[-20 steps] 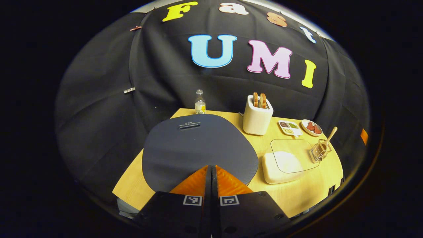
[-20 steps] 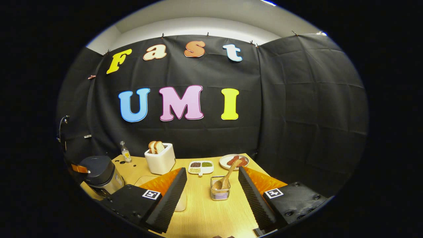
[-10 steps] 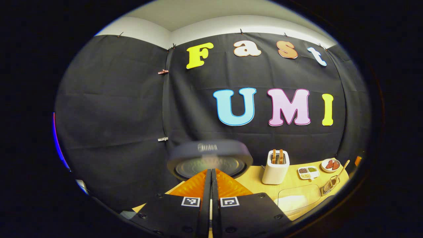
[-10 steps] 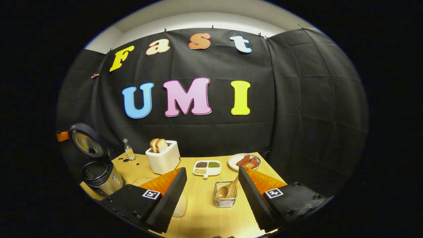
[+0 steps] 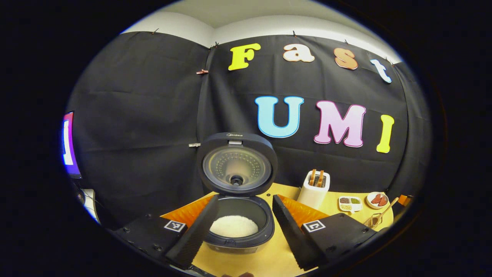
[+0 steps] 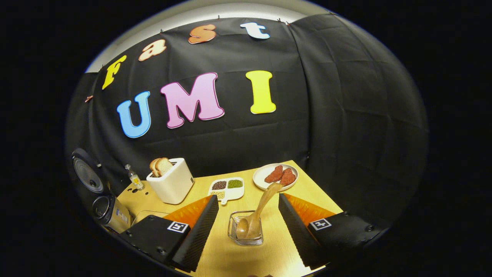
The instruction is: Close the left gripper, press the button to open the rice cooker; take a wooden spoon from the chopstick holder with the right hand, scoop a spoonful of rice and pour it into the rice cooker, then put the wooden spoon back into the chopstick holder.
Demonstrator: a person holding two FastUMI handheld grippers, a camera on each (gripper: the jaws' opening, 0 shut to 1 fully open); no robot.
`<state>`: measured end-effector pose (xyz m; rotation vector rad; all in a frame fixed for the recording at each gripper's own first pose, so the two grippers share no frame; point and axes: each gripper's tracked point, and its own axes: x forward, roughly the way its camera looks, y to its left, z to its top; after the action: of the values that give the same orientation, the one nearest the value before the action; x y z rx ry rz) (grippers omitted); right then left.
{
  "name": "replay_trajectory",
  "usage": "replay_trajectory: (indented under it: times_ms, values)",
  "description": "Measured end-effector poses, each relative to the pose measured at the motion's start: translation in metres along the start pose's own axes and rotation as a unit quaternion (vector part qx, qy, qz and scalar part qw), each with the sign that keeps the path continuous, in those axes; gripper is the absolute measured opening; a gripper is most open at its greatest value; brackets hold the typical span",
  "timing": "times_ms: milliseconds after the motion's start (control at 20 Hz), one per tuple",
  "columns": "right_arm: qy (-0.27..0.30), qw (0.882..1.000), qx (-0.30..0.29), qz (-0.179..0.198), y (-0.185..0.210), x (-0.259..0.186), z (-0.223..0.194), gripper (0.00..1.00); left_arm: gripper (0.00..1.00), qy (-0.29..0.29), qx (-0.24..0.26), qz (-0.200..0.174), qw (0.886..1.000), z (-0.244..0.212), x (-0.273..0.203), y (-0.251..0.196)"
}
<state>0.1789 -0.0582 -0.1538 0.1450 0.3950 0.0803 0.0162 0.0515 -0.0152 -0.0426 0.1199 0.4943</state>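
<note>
The dark rice cooker (image 5: 238, 227) stands with its lid (image 5: 237, 164) swung upright, and white rice shows inside its pot. My left gripper (image 5: 244, 202) is open, its fingers spread to either side of the pot, drawn back from it. In the right gripper view the cooker (image 6: 109, 209) sits at the far left. A wooden spoon (image 6: 256, 213) leans in the wire chopstick holder (image 6: 246, 229) with its handle up and to the right. My right gripper (image 6: 248, 200) hangs open just in front of the holder, which lies between its fingers, untouched.
A white toaster (image 6: 171, 181) with bread stands at the back of the wooden table (image 6: 230, 261), a small bottle (image 6: 134, 177) to its left. A divided dish of grains (image 6: 226, 186) and a plate of red food (image 6: 276, 176) lie behind the holder.
The cooker lid has sprung from closed to fully upright. My left gripper drew back and opened from shut. My right gripper moved nearer to the chopstick holder.
</note>
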Motion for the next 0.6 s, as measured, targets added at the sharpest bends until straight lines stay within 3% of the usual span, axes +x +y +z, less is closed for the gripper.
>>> replay_trajectory:
  times_ms: [300, 600]
  values:
    - [0.052, 0.998, 0.036, 0.006, -0.022, 0.062, -0.033, 0.98, 0.95, 0.043, -0.01, 0.026, 0.999, -0.037, -0.022, -0.027]
    - [0.104, 0.988, 0.111, -0.001, -0.028, 0.113, -0.061, 0.99, 0.95, 0.095, -0.002, 0.012, 0.995, -0.07, -0.044, -0.065]
